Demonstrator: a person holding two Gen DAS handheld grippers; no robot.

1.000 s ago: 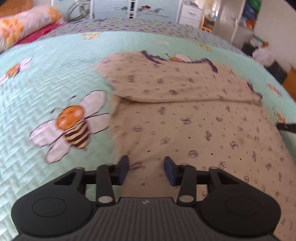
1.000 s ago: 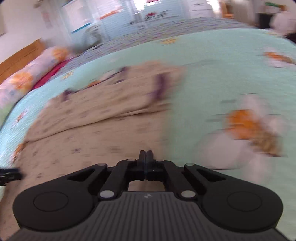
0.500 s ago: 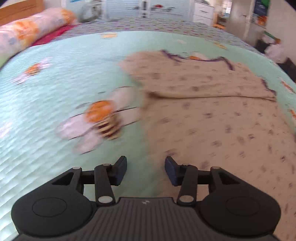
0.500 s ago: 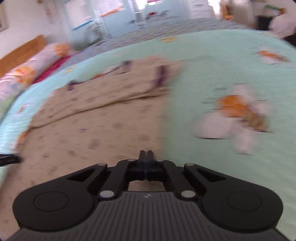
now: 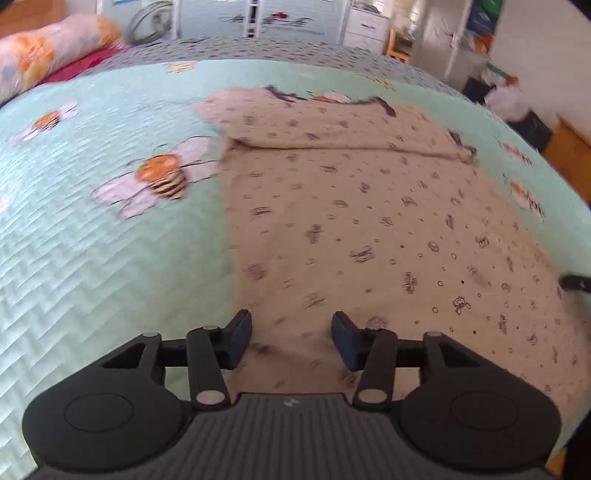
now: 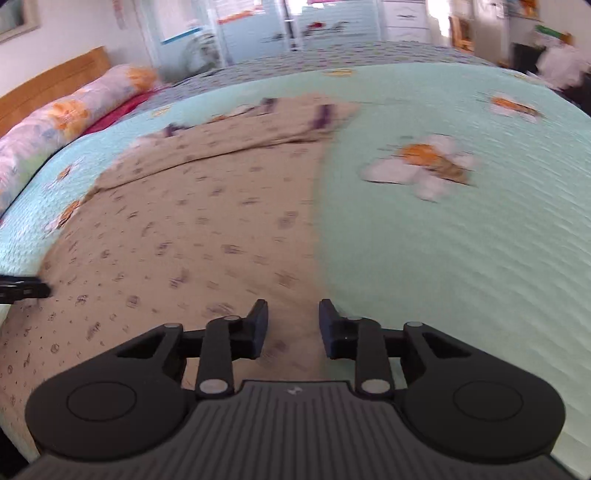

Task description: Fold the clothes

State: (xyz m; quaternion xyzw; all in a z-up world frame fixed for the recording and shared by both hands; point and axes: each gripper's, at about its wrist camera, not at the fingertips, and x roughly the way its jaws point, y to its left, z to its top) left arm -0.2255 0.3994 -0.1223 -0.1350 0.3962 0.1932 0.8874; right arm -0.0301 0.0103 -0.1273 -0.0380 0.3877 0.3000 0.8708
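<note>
A beige garment with small dark prints and purple trim lies flat on the mint quilted bedspread, its far part folded over. My left gripper is open above the garment's near left edge, nothing between its fingers. In the right wrist view the same garment fills the left half. My right gripper is open over its near right edge, holding nothing. The tip of the other gripper shows at the frame edge in each view: the right one and the left one.
Bee and flower prints mark the bedspread. A floral bolster pillow lies along the wooden headboard at the left. White drawers, a door and clutter stand beyond the bed's far side.
My right gripper has opened; it was shut in both earlier frames. The left gripper swung left off the garment, then back over its left edge, staying open.
</note>
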